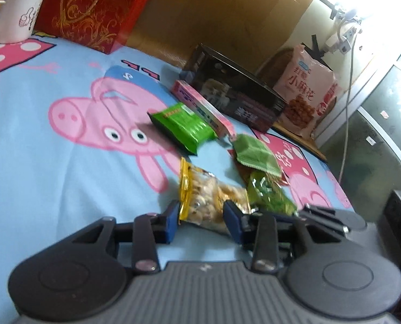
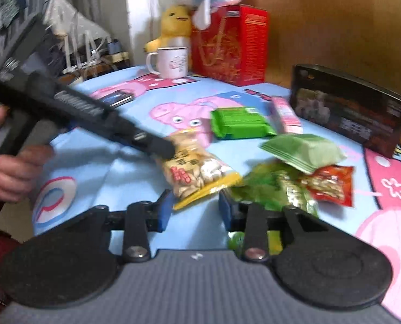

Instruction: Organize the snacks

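1. Left gripper (image 1: 201,221): clamps the near end of the nut bag (image 1: 214,199) between both blue pads, jaws narrowly apart and set at the bag's width. Takes the end, not the middle, presumably to spare the contents and leave the far seal free for the other tool.

2. Right gripper (image 2: 195,210): stands partly open with the bag's yellow seal between the jaws. Shows bare cloth (image 2: 106,167) between the seal and one pad, so reads as no grip yet. Touches the green bag (image 2: 276,189) with the other pad.

3. Location of the nut bag: lies on the cloth, nearest both tools, spanning from 1 gripper to the other, just beside the green bag.

4. Remaining snacks: form a loose heap, with a pale pack (image 2: 303,148) resting on the green bag and on a red pack (image 2: 330,186). Leaves a green pack (image 2: 238,124) and pink box (image 2: 284,113) side by side, next to the black box (image 2: 346,108), probably already sorted.

5. Judgement: points to an early stage. Calls for separating the nut bag from the heap first. Risks dragging the green bag along.
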